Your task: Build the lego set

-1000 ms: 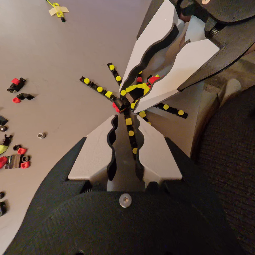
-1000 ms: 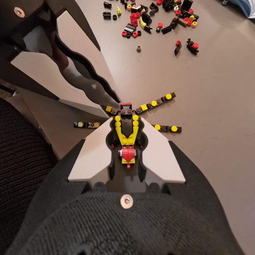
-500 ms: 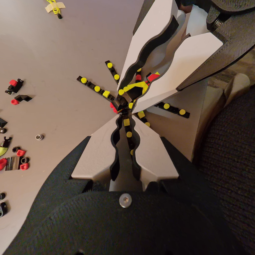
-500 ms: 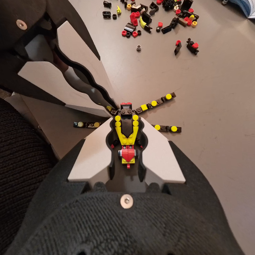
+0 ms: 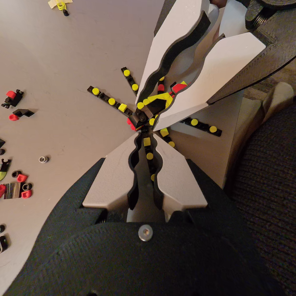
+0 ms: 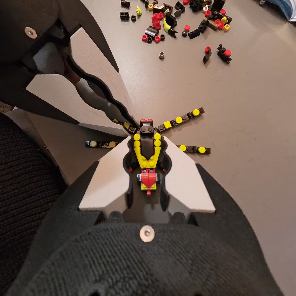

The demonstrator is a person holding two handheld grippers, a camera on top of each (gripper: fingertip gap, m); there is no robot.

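Left wrist view: at the far left, loose red and black bricks (image 5: pixel 15 187) lie scattered on a grey table (image 5: pixel 64 56), with a small grey ring piece (image 5: pixel 43 159) lying apart from them. Toward the middle, a black leg strip with yellow studs (image 5: pixel 108 102) reaches out flat from the lego spider model (image 5: pixel 153 105). The left gripper (image 5: pixel 145 139) comes up from the bottom edge with its two fingers drawn close together around another black leg strip (image 5: pixel 149 157), gripping it just below the model's head. Right of centre, the right gripper (image 5: pixel 145 117) reaches down from the top corner, and its fingers clamp the yellow and black body from both sides. Further right, one more studded leg (image 5: pixel 203 126) lies by the table's edge, beside dark knitted fabric (image 5: pixel 264 176).

Right wrist view: the left gripper (image 6: pixel 136 125) enters from the upper left, its tips meeting the model's head. In the centre, the right gripper (image 6: pixel 146 139) holds the spider model (image 6: pixel 147 153) between its fingers, red heart-shaped end nearest the camera. To the right, two legs lie on the table (image 6: pixel 240 176), and a pile of loose pieces (image 6: pixel 184 20) sits beyond.
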